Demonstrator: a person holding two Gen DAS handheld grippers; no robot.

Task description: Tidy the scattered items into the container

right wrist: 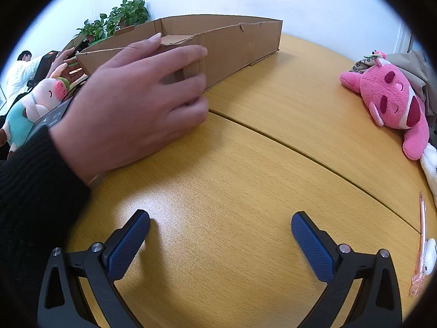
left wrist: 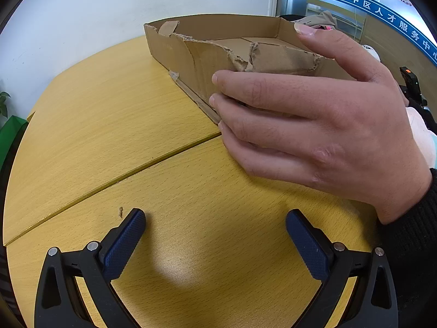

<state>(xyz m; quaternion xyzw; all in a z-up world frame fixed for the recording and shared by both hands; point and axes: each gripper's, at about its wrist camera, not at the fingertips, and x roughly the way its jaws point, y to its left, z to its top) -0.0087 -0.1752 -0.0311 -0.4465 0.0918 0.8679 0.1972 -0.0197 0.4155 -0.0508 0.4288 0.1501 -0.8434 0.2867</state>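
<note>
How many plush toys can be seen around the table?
2. A pink plush toy lies at the table's right edge; a pig-like plush toy sits left, behind the hand. Others may be hidden.

A shallow brown cardboard tray-box [left wrist: 191,54] with torn, ragged walls lies flat on the table. A pink plush toy [right wrist: 393,104] lies on its side well apart from it; a pale pink pen [right wrist: 422,235], perhaps translucent, lies nearer.

Brown cardboard box [left wrist: 213,52], yellow wood-grain table [left wrist: 109,125], pink plush toy [right wrist: 393,101].
</note>
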